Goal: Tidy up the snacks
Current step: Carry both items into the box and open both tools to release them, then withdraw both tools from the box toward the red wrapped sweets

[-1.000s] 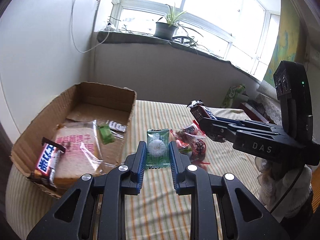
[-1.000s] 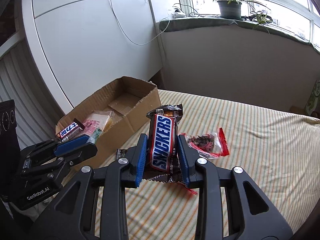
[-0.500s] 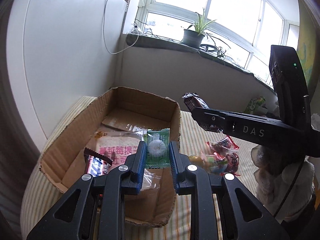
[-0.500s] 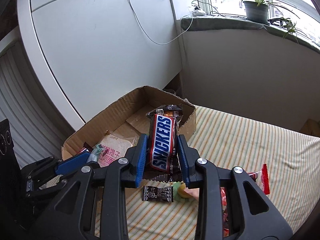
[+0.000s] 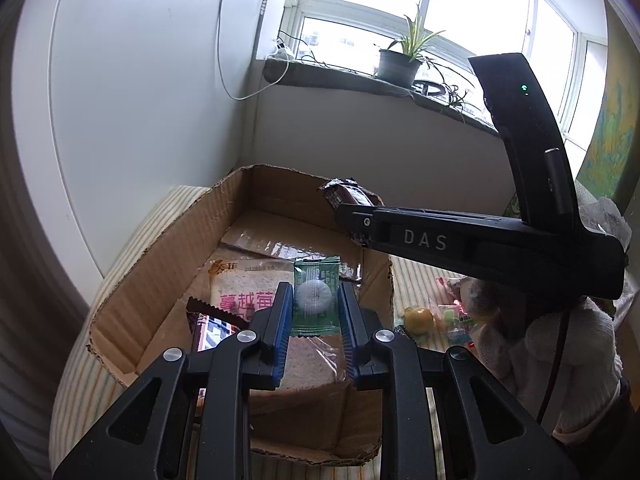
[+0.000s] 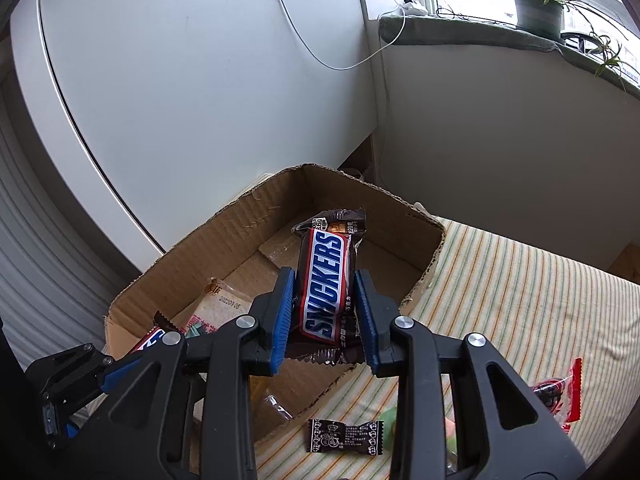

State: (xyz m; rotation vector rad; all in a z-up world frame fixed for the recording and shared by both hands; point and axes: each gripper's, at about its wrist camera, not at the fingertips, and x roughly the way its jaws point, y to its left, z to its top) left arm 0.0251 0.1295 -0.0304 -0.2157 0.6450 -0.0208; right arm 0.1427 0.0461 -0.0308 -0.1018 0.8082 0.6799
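Both grippers carry a snack and hang over the open cardboard box (image 5: 240,216), which suggests each is brought there to be dropped among the snacks already collected. In the left wrist view the left gripper (image 5: 314,304) pinches a small green packet (image 5: 316,296) by its side edges, at the lower centre of the frame, above a bagged slice of bread (image 5: 240,284) and a chocolate bar (image 5: 212,328) lying in the box. Holding the packet by its edges leaves it flat and free to fall straight when the jaws part.

In the right wrist view the right gripper (image 6: 325,312) is clamped on a Snickers bar (image 6: 326,280), gripped across its width with the label facing the camera and the far end standing up over the box interior (image 6: 360,256).

Loose snacks are not yet collected: a dark wrapped candy (image 6: 346,436) sits on the striped cloth (image 6: 520,292) at the bottom of the frame just outside the box wall, a red-edged packet (image 6: 560,392) lies at the right edge, and a yellow sweet (image 5: 418,318) lies right of the box in the left view.
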